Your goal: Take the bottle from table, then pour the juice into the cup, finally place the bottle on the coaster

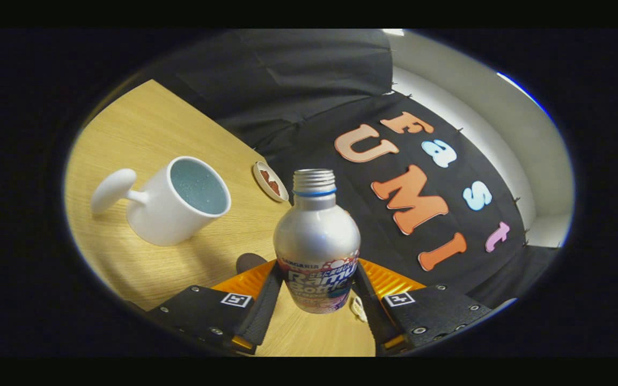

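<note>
The gripper [317, 292] is clamped on the silver metal bottle with a printed label band [317, 252], one finger pressed against each side of its lower body, so the bottle stands between the fingers with its base lifted clear of the pale wooden table [142, 128]. The bottle is smooth and matt, rounded at the shoulder, narrowing to a threaded neck with a blue ring below the thread — the mouth is uncapped.

Beyond the fingers on the left, well apart from the bottle, sits the white ceramic cup with a knob-ended side handle [172, 201]. It is glossy and cylindrical, its handle pointing away from the bottle, and its inside looks bluish-grey and speckled. Bare wood grain lies between cup and bottle, leaving open room there.

Just past the bottle's neck, near the table's far edge, lies a small round coaster with a white rim and reddish-brown centre [270, 181]. The table edge runs diagonally right behind it, and past that hangs the black cloth wall [314, 69]. A small dark rounded object [249, 262] shows beside the left finger; what it is cannot be told.
</note>
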A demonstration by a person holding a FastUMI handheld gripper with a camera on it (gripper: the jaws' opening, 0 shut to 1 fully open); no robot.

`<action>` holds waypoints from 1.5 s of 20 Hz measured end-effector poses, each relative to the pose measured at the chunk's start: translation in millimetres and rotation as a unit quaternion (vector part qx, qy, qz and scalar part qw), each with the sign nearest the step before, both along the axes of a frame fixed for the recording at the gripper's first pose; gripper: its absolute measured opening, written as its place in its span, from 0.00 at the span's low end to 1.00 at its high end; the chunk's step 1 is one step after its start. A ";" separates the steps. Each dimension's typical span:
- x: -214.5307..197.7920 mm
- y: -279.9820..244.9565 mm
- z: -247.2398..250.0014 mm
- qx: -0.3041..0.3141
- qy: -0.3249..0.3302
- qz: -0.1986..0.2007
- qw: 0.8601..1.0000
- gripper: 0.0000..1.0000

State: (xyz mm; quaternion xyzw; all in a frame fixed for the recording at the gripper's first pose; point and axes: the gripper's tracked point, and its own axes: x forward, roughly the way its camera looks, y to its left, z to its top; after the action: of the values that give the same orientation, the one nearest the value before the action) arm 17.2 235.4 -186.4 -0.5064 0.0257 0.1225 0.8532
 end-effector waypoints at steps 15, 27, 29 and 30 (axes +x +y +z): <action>10.7 10.7 8.2 -0.177 -0.088 0.051 0.979 0.74; 14.9 18.2 23.7 -0.257 -0.150 0.074 0.952 0.74; 15.1 19.8 26.4 -0.263 -0.155 0.077 0.949 0.74; 14.7 21.2 27.3 -0.266 -0.158 0.078 0.948 0.74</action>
State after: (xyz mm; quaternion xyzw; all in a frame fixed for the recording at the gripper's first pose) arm 31.9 256.5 -159.1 -0.7283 -0.1172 0.0962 0.6683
